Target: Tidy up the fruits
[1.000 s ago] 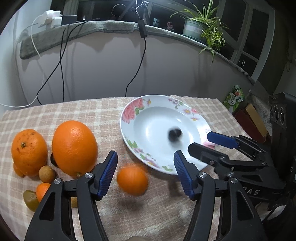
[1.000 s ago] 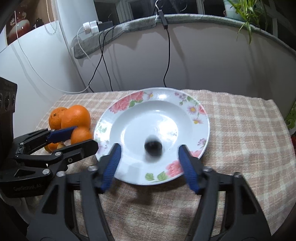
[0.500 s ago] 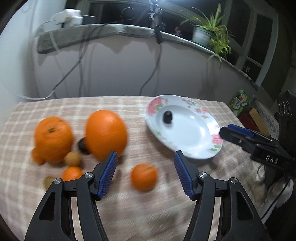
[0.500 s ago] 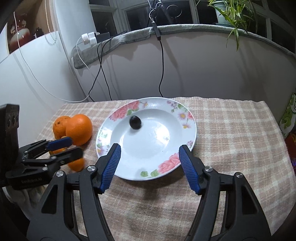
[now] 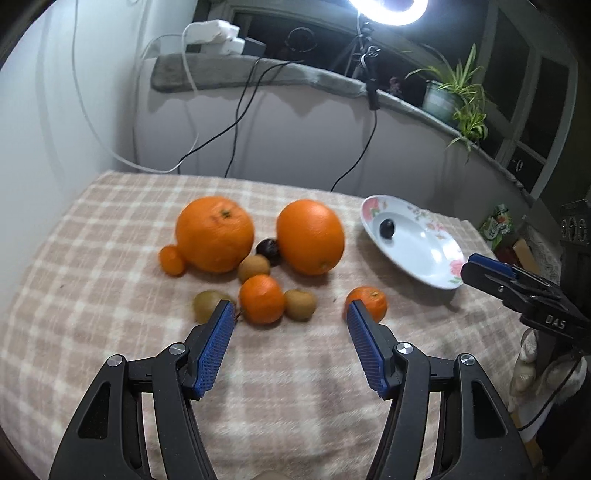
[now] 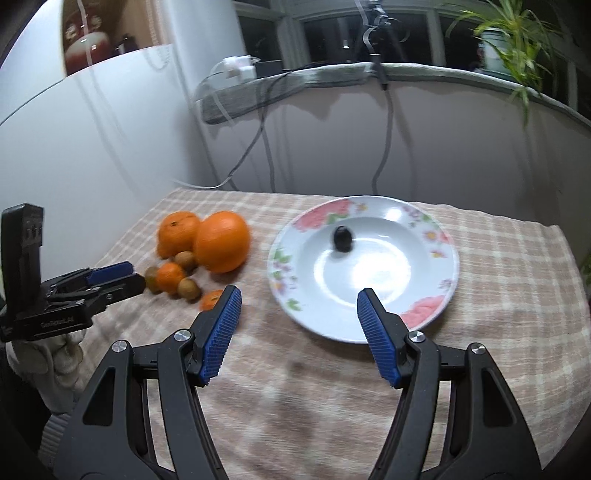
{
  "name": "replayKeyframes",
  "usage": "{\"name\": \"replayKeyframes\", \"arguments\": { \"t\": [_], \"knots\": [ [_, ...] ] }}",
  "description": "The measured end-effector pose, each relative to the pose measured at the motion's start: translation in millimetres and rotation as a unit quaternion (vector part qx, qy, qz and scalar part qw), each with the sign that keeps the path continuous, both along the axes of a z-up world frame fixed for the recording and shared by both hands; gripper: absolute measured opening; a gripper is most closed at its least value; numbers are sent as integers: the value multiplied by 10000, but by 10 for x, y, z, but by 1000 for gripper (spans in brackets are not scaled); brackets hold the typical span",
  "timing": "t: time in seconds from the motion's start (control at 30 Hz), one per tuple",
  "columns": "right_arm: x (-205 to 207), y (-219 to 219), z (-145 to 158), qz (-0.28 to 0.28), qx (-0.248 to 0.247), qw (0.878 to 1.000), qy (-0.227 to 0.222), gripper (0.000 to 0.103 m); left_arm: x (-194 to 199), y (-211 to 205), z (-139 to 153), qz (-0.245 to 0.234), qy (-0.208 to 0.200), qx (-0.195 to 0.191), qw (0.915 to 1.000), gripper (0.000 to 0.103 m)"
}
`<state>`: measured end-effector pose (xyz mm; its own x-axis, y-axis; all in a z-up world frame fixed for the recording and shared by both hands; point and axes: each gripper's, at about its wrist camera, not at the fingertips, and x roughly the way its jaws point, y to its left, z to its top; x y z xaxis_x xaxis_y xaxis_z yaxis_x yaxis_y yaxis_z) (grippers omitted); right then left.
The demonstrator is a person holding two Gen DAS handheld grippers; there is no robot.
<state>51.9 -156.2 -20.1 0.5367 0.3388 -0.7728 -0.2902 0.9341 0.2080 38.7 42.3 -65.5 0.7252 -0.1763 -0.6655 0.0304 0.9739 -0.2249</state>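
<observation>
A flowered white plate (image 6: 443, 266) (image 5: 443, 254) holds one dark plum (image 6: 342, 239) (image 5: 387, 228). Left of it on the checked cloth lie two big oranges (image 5: 215, 233) (image 5: 310, 236), a second dark plum (image 5: 269, 250), small mandarins (image 5: 262, 299) (image 5: 367, 302) (image 5: 171, 260) and brown kiwis (image 5: 300, 303). My left gripper (image 5: 290, 332) hangs open just short of the fruit pile, nothing between its blue pads. My right gripper (image 6: 297, 317) is open above the plate's near rim, also empty. Each gripper shows in the other's view: the right (image 5: 491, 273), the left (image 6: 107, 278).
The cloth-covered table (image 6: 517, 258) ends at a white wall behind, with cables hanging down it and a ledge carrying chargers and a potted plant (image 5: 454, 99). A ring light (image 5: 388, 9) shines above. Gloved hands hold both tools at the table's near side.
My left gripper swung left from the plate to the fruit pile. My right gripper drew back from the plate. The plum rolled to the plate's far side and settled.
</observation>
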Motion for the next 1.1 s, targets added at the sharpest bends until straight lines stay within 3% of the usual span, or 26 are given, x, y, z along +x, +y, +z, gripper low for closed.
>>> {"name": "replayKeyframes", "arguments": {
  "t": [0.17,0.27,0.33,0.5,1.1],
  "knots": [
    [2,140,-71,115,370,9991,151,68,-47,55,-65,209,111,201,9995,63],
    [-8,287,-106,344,165,9991,174,69,-75,178,-101,382,157,178,9990,63],
    [-5,345,-141,388,67,9990,212,70,-67,275,-120,518,166,129,9984,50],
    [50,427,-267,472,136,9980,408,70,-9,410,-174,555,234,54,9982,38],
    [226,707,-590,810,-207,9932,810,55,229,489,-404,344,579,-236,9974,38]
  ]
}}
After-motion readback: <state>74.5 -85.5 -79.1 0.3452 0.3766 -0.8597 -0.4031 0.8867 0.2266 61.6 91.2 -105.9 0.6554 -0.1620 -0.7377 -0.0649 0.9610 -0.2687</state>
